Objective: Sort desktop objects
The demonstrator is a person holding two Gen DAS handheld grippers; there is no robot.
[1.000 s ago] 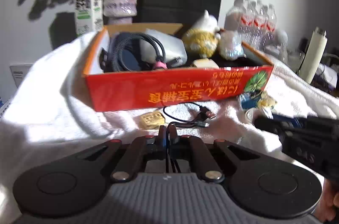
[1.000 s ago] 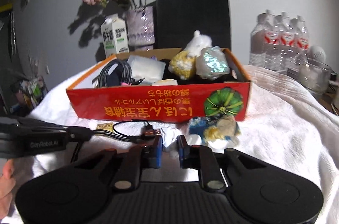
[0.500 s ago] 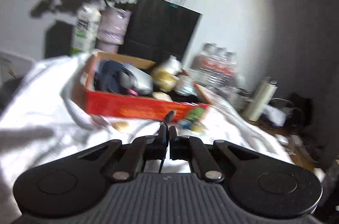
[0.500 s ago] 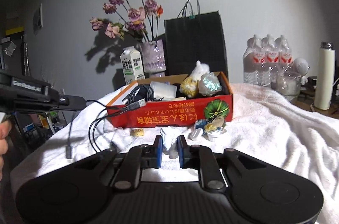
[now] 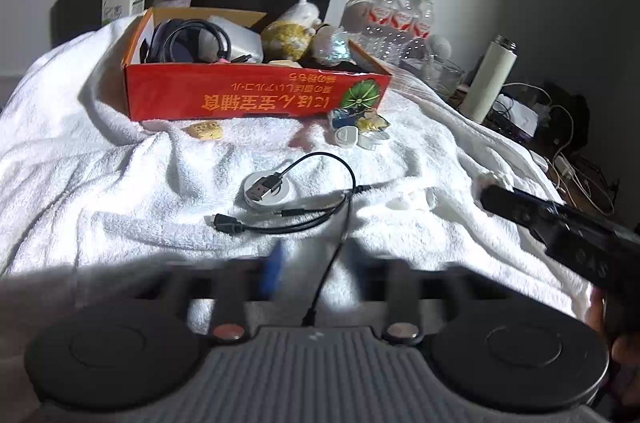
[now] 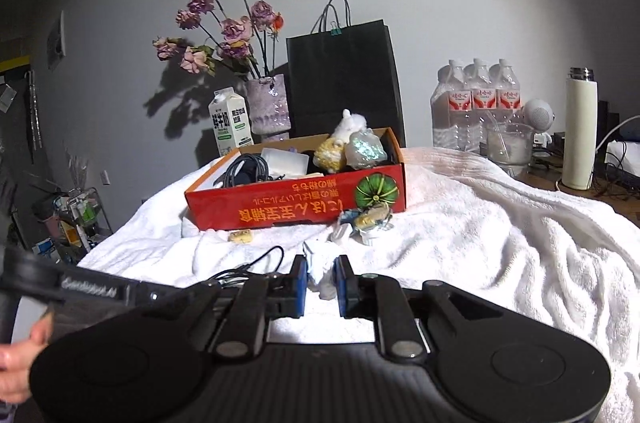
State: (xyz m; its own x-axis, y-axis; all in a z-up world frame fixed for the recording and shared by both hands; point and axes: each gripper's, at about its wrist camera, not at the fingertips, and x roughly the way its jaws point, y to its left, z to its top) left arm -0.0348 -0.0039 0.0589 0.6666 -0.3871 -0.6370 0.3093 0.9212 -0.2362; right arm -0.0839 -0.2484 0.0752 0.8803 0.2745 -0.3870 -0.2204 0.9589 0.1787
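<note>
just ahead of the left gripper [image 5: 312,271], its blurred jaws parting wide, the thin black multi-plug cable [image 5: 304,219] is lying crosswise, while the right gripper [image 6: 321,285] is pinching crumpled white tissue [image 6: 320,269].

The white towel [image 5: 120,175] over the table is rough, looped terry cloth. At the centre of the left wrist view a glossy red cardboard box [image 5: 256,99] stands on it. Below that, a matt black rubbery cable [image 5: 320,219] crosses a smooth white plastic disc [image 5: 268,197]. At upper centre of the right wrist view stands a matt black paper bag [image 6: 344,79]; the clear plastic water bottles [image 6: 476,103] at right shine, and the cream flask [image 6: 580,135] has a smooth body with a metal cap.
</note>
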